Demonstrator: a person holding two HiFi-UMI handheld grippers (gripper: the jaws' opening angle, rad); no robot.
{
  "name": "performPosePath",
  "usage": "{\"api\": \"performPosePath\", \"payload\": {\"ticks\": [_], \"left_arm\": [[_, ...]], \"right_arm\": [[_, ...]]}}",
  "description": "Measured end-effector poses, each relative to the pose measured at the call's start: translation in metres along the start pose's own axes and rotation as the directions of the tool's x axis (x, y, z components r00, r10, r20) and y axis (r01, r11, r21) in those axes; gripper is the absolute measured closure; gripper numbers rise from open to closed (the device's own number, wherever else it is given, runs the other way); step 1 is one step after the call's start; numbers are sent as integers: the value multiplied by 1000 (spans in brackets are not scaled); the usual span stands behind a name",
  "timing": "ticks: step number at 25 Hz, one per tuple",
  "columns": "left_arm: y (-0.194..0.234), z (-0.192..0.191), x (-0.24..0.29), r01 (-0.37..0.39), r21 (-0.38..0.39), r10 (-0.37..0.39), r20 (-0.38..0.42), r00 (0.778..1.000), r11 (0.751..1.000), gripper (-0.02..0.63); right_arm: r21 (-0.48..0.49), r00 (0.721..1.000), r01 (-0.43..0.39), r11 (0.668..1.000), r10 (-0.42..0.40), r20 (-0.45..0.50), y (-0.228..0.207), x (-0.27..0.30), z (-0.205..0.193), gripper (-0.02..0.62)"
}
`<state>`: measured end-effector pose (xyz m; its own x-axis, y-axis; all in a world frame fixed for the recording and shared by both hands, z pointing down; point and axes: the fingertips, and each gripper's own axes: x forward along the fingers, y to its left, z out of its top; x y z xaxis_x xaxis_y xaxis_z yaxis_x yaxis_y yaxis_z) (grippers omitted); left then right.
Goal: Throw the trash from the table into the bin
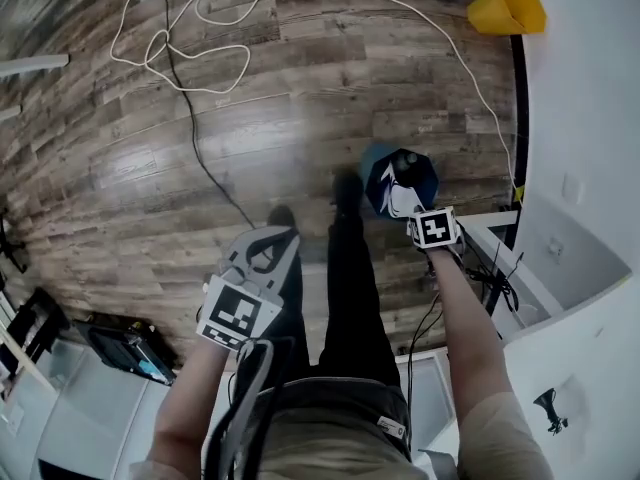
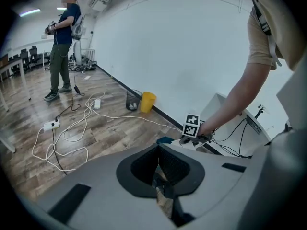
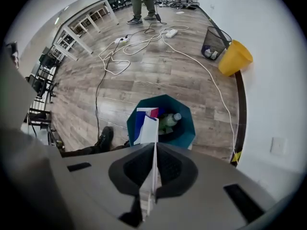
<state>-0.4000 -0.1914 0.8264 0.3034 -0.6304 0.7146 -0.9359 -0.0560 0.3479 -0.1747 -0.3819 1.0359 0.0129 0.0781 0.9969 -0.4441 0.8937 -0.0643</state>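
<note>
Here, the right gripper (image 3: 154, 150) grips a flat white packet (image 3: 145, 127), with the teal bin (image 3: 188, 134) directly beneath its jaws; best to let go straight down. The left gripper (image 2: 159, 159) is clenched, seemingly empty.

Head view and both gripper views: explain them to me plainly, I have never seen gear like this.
No robot here: a person holds a hand-held gripper in each hand. The head view looks down from the person's head at a wooden floor, their legs and a teal bin. Each gripper view rides on one tool and looks along its jaws. The right hand-held gripper is shut on a flat white, blue and red carton over the bin, where a green bottle lies. The left hand-held gripper is shut; whether it pinches anything thin I cannot tell.
</note>
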Motion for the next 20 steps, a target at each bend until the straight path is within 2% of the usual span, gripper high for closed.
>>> {"api": "performPosePath", "payload": {"ticks": [4,10,12,13,15,16,20], "left_arm": [[17,22,-2,-19,19,18,52,998,1000,592],[26,-8,2,-11,-49,14,60,998,999,592],[27,-17,2,-5,-62,9,56,998,998,592],[28,-21,2,-6,-69,10,53,999,998,592],[30,-30,2,-8,-83,12,49,999,996,592],[31,-34,2,-8,-89,12,47,999,996,592],[34,-38,-6,-14,-83,19,52,998,996,592]], "right_arm": [[-34,999,20,999,-21,-27,6,20,8,577],[-121,998,65,991,-64,10,7,46,24,577],[-148,999,53,988,-54,-5,8,54,25,575],[-145,999,44,988,-48,-22,9,57,23,565],[-116,998,32,993,-38,-49,11,64,20,424],[-100,998,27,995,-32,-57,12,66,18,391],[-86,998,35,996,-39,-44,20,61,18,391]]}}
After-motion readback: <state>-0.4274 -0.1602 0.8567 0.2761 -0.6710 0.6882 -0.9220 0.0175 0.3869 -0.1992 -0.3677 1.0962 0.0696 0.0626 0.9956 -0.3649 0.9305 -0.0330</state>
